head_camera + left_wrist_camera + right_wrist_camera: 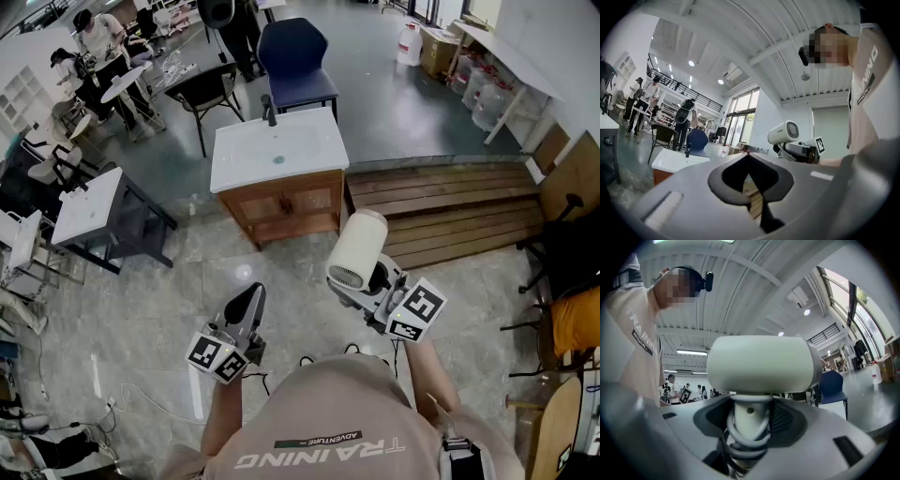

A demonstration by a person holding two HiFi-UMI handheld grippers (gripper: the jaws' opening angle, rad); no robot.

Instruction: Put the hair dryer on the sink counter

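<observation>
hair dryer (356,246) tight in right claw (376,277), left claw (251,298) closed, open floor (202,267) before counter (234,161)

The hair dryer (357,246) between the right gripper (367,277)'s jaws has a smooth, matt cream plastic shell. Its cord (749,439), coiled round the handle, looks like slick pale-grey rubber. That gripper and the left gripper (251,302) are smooth matt grey plastic. The right one's dark pads (785,418) show a fine mesh-like texture. Ahead of the jaws, the sink counter (314,150) has a glossy white top over a varnished wooden cabinet (281,206). Out to the right gripper's side lie matt brown wooden planks (450,206). Beneath both grippers the floor (141,309) is polished, stone-like tile.
</observation>
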